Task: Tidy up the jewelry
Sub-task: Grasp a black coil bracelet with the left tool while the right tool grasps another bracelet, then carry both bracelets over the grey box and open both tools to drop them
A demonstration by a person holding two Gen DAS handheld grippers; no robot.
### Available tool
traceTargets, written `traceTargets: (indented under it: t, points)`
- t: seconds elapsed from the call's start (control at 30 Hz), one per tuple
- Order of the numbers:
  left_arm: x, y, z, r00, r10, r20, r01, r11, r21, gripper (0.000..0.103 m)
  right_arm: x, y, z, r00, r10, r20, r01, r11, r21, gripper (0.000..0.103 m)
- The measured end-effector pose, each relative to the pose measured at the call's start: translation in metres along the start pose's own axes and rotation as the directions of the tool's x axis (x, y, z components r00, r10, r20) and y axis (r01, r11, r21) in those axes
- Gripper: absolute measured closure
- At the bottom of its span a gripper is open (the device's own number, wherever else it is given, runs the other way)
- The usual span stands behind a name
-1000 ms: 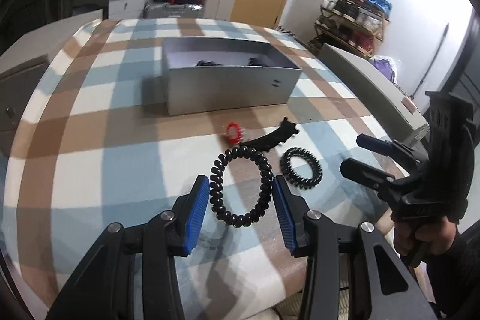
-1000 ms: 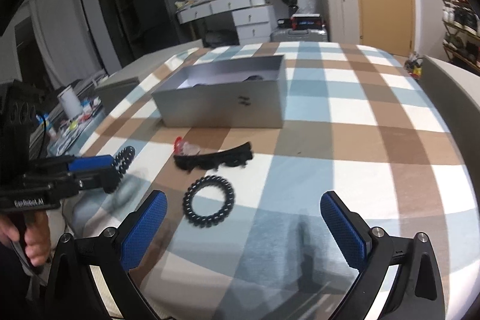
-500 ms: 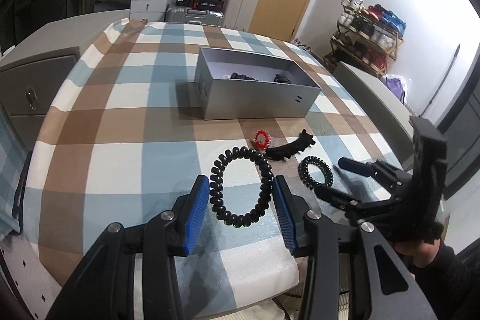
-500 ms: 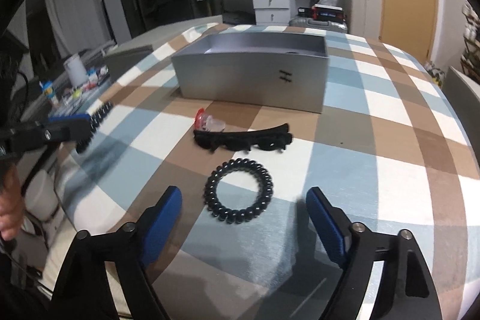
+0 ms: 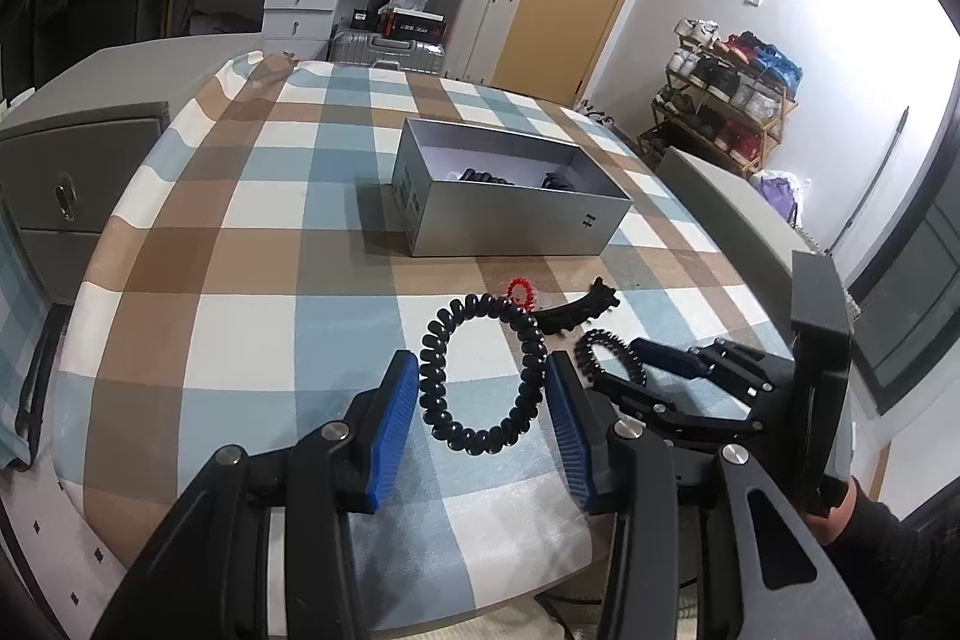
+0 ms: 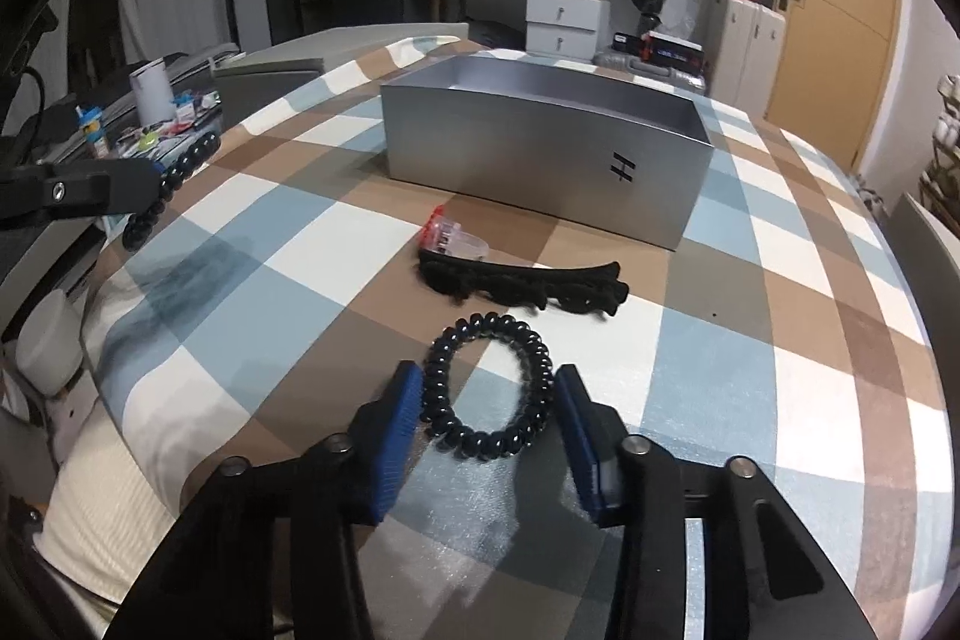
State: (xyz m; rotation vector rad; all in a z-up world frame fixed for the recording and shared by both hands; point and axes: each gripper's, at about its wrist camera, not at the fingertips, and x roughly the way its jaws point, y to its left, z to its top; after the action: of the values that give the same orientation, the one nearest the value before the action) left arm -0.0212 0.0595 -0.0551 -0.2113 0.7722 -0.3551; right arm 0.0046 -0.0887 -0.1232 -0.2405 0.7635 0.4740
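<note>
Here, left gripper [image 5: 480,400] pinching large coil tie [image 5: 480,376], right gripper [image 6: 486,412] closing around small coil tie [image 6: 487,388].

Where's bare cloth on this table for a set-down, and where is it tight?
Free: the checked cloth left of the grey box, out to the table edge. Crowded: in front of the box, the red clip, black barrette and small coil tie sit close together.

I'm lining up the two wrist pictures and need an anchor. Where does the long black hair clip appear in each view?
Left wrist view: the long black hair clip lies right of centre, beyond the coil hair tie in the left tongs.
Right wrist view: the clip lies at centre, between the smaller coil hair tie and the box.
Shared landmark: the silver box, behind the clip in both.
</note>
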Motion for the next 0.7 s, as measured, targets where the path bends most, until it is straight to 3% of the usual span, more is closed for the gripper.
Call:
traceTargets:
  t: [0.1,0.43,0.7]
  points:
    - [-0.001,-0.002,0.002,1.000,0.005,0.005,-0.005,1.000,0.008,0.065,-0.001,-0.002,-0.001,1.000,0.004,0.007,-0.004,1.000,0.010,0.070]
    - [0.009,-0.006,0.011,1.000,-0.014,-0.017,0.014,1.000,0.012,0.065,-0.020,-0.026,-0.003,0.986,0.122,0.116,-0.137,0.982,0.131,0.070]
    - [0.026,-0.022,0.028,1.000,-0.012,-0.028,0.014,0.998,0.054,0.065,-0.034,-0.049,0.009,0.949,0.220,0.224,-0.262,0.949,0.178,0.070]
